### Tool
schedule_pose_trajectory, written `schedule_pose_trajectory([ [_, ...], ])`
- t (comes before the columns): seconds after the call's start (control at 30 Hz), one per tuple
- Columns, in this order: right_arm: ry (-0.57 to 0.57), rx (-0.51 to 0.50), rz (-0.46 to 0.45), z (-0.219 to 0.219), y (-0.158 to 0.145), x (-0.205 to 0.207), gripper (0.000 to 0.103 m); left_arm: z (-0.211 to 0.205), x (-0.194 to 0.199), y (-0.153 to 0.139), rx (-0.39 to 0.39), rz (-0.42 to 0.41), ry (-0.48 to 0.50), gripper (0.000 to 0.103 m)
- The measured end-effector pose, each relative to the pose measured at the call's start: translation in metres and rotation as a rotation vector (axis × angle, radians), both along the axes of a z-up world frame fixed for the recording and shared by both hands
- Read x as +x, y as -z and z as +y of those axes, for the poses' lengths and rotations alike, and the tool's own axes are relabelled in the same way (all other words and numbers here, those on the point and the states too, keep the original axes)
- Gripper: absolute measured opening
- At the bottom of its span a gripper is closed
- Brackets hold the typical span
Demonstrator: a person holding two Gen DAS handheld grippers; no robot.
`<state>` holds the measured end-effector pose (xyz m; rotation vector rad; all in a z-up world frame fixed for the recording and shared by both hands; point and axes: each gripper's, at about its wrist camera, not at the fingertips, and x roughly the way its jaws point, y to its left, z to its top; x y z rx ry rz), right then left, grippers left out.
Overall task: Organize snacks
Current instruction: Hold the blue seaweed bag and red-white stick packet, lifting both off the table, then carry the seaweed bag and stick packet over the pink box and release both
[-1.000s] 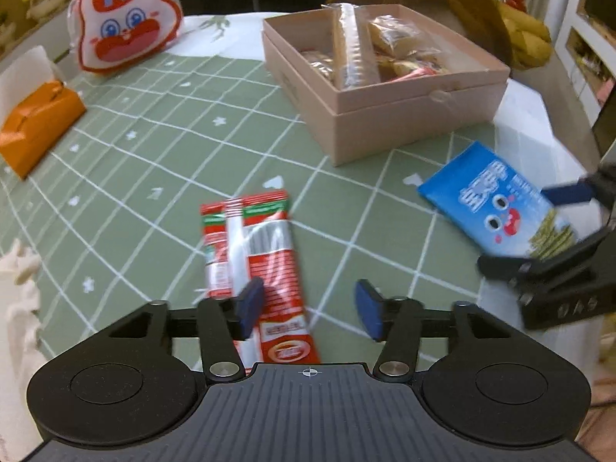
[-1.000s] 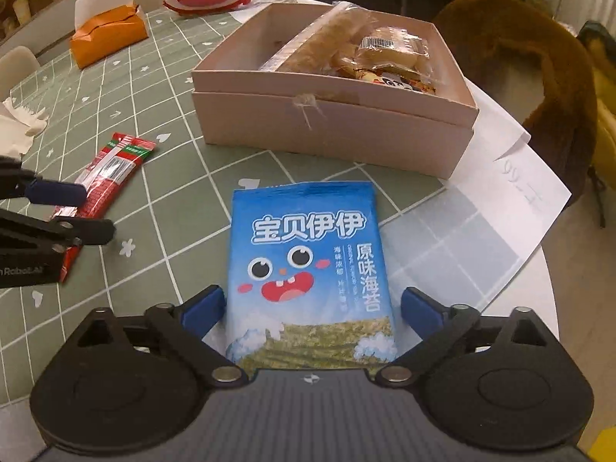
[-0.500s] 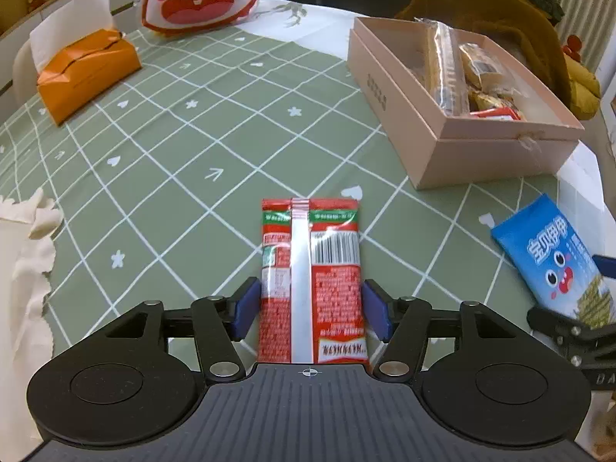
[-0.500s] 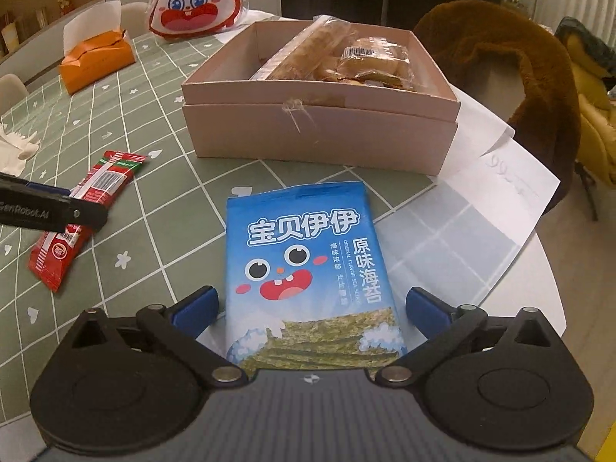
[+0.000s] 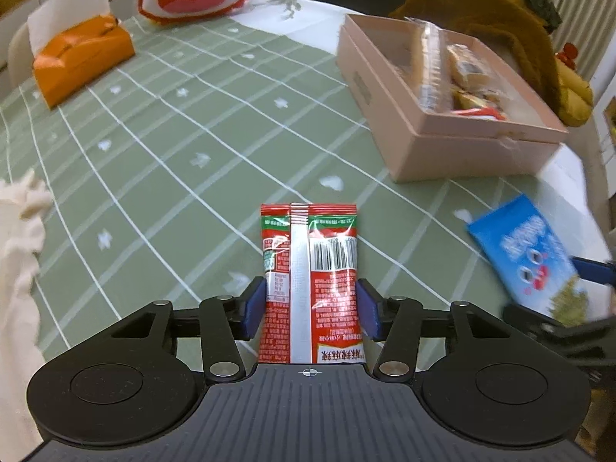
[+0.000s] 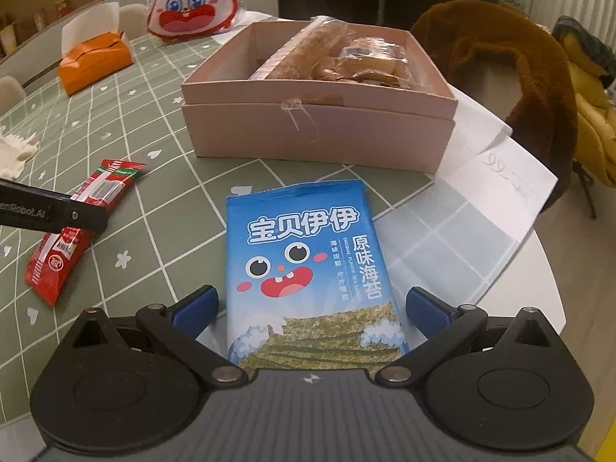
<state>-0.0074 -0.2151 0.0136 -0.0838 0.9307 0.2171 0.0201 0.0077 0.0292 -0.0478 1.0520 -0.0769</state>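
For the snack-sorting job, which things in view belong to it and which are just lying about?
Belong to the job:
red snack packet
blue seaweed packet
pink box with wrapped snacks inside
left gripper
right gripper

Just lying about:
orange tissue box
rabbit-face bag
white paper
brown furry chair

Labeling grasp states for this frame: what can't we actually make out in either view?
- Red packet, left view: near end runs under the camera housing; whether the left gripper pads press it is unclear.
- Blue packet, right view: bottom edge hidden by the housing; motion-blurred in the left view.
- Box: snacks at the back overlap, count unclear.
- Right gripper: pads stand clear of the packet's sides.
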Motion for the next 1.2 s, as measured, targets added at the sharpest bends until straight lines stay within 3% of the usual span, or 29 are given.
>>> schedule_pose_trajectory([
  [0.13, -0.023, -0.003, 0.015, -0.001, -0.001, 0.004, 0.103, -0.016, -0.024, -0.001, -0.045, 0.033, 0.06, 0.054],
  [0.4, -0.041, -0.004, 0.033, -0.001, -0.001, 0.012, 0.102, -0.043, -0.044, 0.0, 0.03, 0.046, 0.137, 0.059],
  [0.53, -0.061, -0.003, 0.035, -0.002, -0.007, 0.01, 0.087, -0.043, -0.041, 0.0, 0.03, 0.052, 0.141, 0.062],
  [0.77, -0.086, 0.038, 0.057, -0.007, -0.011, 0.004, 0.085, -0.047, -0.042, 0.001, 0.048, 0.044, 0.134, 0.062],
  [0.9, -0.082, 0.068, 0.055, -0.019, -0.02, -0.003, 0.085, -0.046, -0.044, -0.001, 0.023, 0.038, 0.08, 0.052],
  [0.97, -0.075, 0.083, 0.03, -0.027, -0.031, -0.005, 0.084, -0.042, -0.047, -0.008, -0.055, 0.009, 0.06, 0.051],
  [1.03, -0.061, 0.099, -0.033, -0.04, -0.055, -0.005, 0.084, -0.041, -0.046, -0.031, -0.131, -0.071, 0.053, 0.051],
  [1.2, -0.018, 0.131, -0.282, -0.074, -0.155, 0.006, 0.084, -0.042, -0.016, -0.129, -0.171, -0.358, 0.094, 0.051],
])
